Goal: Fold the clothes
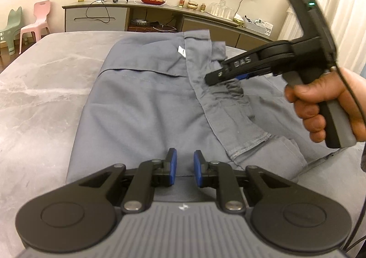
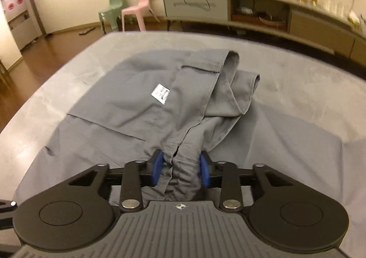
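Your right tongs (image 2: 180,169) are clamped on a bunched ridge of the grey work trousers (image 1: 141,107), which lie lengthwise away from you on the worktop (image 1: 45,79). Left tongs (image 1: 184,166) hover released over the near hem, so right's closer.

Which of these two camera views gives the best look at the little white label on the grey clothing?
The right wrist view. There the white label faces the camera, close and large enough to show dark print, on the grey garment. In the left wrist view the label is a small, distant white fleck with no print visible.
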A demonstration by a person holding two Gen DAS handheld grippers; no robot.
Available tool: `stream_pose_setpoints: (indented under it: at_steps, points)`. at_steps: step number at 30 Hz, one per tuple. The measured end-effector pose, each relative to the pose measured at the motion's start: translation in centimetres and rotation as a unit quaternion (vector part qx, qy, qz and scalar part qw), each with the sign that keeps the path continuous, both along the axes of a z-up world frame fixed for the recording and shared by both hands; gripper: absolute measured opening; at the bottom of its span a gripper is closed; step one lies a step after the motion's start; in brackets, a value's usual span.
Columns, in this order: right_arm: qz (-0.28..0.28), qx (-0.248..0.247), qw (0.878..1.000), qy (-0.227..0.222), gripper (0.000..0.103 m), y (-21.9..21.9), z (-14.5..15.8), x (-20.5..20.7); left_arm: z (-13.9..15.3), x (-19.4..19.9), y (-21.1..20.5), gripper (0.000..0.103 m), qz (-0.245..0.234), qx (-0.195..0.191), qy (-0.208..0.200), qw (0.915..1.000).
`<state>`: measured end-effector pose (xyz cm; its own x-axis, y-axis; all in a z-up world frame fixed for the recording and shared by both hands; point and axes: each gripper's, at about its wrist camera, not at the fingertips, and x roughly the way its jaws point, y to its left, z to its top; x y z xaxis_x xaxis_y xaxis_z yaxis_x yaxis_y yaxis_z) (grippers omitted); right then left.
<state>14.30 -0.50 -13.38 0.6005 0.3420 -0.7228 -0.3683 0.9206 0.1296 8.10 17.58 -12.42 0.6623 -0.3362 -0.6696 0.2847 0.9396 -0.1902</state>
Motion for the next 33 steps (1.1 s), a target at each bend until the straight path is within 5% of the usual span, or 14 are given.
stream_pose_setpoints:
  at_steps: [4, 8, 11, 15, 20, 22, 24, 26, 28, 31, 33]
  points:
    - [0.001, 0.001, 0.999, -0.032, 0.026, -1.0, 0.9, -1.7, 0.4, -0.1, 0.3, 0.018, 0.007, -0.013, 0.004, 0.9999]
    - [-0.02, -0.011, 1.0, -0.013, 0.026, -2.3, -0.9, -2.3, 0.3, -0.1, 0.3, 0.018, 0.005, -0.007, 0.005, 1.0]
    - [-0.038, 0.027, 0.999, 0.004, 0.026, -3.2, -0.9, -2.0, 0.6, -0.3, 0.1, 0.018, 0.002, 0.002, 0.003, 1.0]
    - [-0.059, 0.011, 0.998, -0.004, 0.043, -4.0, 1.2, -2.3, 1.7, -1.0, 0.2, 0.018, 0.0, -0.012, -0.013, 0.9998]
    - [-0.079, 0.041, 0.994, -0.069, 0.063, -5.1, 5.2, -1.7, 2.9, -1.5, -1.3, 0.018, -0.027, -0.032, -0.037, 0.9985]
    - [-0.088, 0.017, 0.994, -0.06, 0.06, -4.8, 4.4, 0.8, 2.7, -1.5, -2.6, 0.018, -0.041, -0.026, -0.04, 0.998]
    - [-0.078, -0.002, 0.997, -0.029, 0.013, -4.0, 2.4, 3.1, 2.1, -1.5, -3.9, 0.018, -0.058, -0.016, -0.036, 0.9975]
    - [-0.058, -0.013, 0.998, 0.006, 0.012, -3.1, 0.3, 4.9, 1.0, -1.1, -5.3, 0.018, -0.066, 0.014, -0.016, 0.9976]
    - [-0.03, -0.039, 0.999, -0.01, 0.012, -2.2, -0.6, 5.0, 0.4, -1.0, -5.9, 0.018, -0.066, 0.027, -0.016, 0.9973]
    - [-0.035, -0.048, 0.998, 0.011, 0.013, -2.9, 0.8, 4.7, 0.7, -0.8, -5.8, 0.018, -0.063, 0.011, -0.006, 0.9979]
    - [-0.03, -0.057, 0.998, -0.019, 0.016, -3.5, 2.8, 2.1, 0.9, -1.1, -5.4, 0.018, -0.061, 0.004, -0.012, 0.998]
